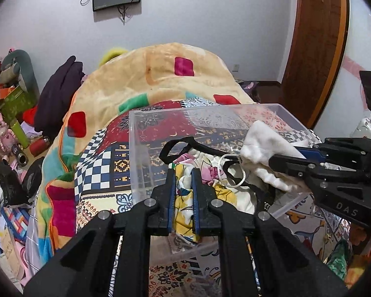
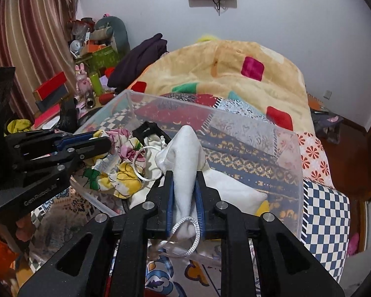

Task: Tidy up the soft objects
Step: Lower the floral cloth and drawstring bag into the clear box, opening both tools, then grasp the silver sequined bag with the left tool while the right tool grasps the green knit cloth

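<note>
Clear plastic forms the storage bin (image 1: 146, 128) sitting on the patchwork bedspread (image 1: 104, 163), and the left wrist view looks straight into it. The left gripper (image 1: 183, 193) has its jaws pinching a floral cloth (image 1: 185, 205), yellow and pink, at the bin's near wall. Coming in from the right, the right gripper (image 1: 284, 159) holds a white drawstring pouch (image 1: 262, 143) over the bin, its cord loop (image 1: 231, 170) dangling. A black strap (image 1: 180, 146) lies curled among the fabric inside.

From the right wrist view, the right gripper (image 2: 185, 188) shows its jaws pressed onto the white drawstring pouch (image 2: 185, 153), which stands up between them above the storage bin (image 2: 284, 148). The left gripper (image 2: 96, 146) pinches the floral cloth (image 2: 126, 173) at the left of the bin.

The step in hand looks like settling both soft things into the bin. To do it well, I would lower each piece fully below the rim before letting go, keep the two grippers apart, and watch that the cord does not snag a jaw tip.

Counted: one bin, one white pouch, one floral cloth, one black strap, two grippers. Whether more cloth lies underneath I cannot tell.
</note>
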`<action>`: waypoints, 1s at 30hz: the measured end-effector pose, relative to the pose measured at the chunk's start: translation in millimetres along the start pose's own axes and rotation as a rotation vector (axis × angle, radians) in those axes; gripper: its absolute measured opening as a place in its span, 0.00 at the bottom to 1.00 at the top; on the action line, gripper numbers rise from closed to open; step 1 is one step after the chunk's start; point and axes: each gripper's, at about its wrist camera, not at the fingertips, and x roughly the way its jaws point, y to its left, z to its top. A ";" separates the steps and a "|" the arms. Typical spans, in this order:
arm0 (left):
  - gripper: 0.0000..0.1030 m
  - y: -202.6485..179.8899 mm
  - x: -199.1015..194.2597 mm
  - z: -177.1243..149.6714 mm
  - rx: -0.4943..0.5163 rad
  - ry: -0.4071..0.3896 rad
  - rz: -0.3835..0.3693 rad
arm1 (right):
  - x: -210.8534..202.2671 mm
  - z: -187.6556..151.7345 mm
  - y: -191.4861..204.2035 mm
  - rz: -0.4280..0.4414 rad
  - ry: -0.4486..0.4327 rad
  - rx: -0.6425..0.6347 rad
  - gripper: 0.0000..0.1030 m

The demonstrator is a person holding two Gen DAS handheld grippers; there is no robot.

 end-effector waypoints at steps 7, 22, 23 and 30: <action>0.21 -2.7 -6.7 -0.5 -0.002 0.008 -0.018 | -9.6 -0.8 -0.7 0.003 -0.008 0.007 0.47; 0.69 -4.6 -88.9 -2.0 -0.018 -0.164 -0.022 | -82.8 -2.4 3.7 -0.050 -0.160 0.006 0.83; 0.71 -4.8 -93.8 -4.7 -0.018 -0.174 -0.018 | -89.7 -4.8 4.3 -0.051 -0.170 0.005 0.86; 0.91 -3.6 -113.2 -24.9 -0.020 -0.178 -0.009 | -116.6 -18.1 15.6 -0.051 -0.199 -0.028 0.90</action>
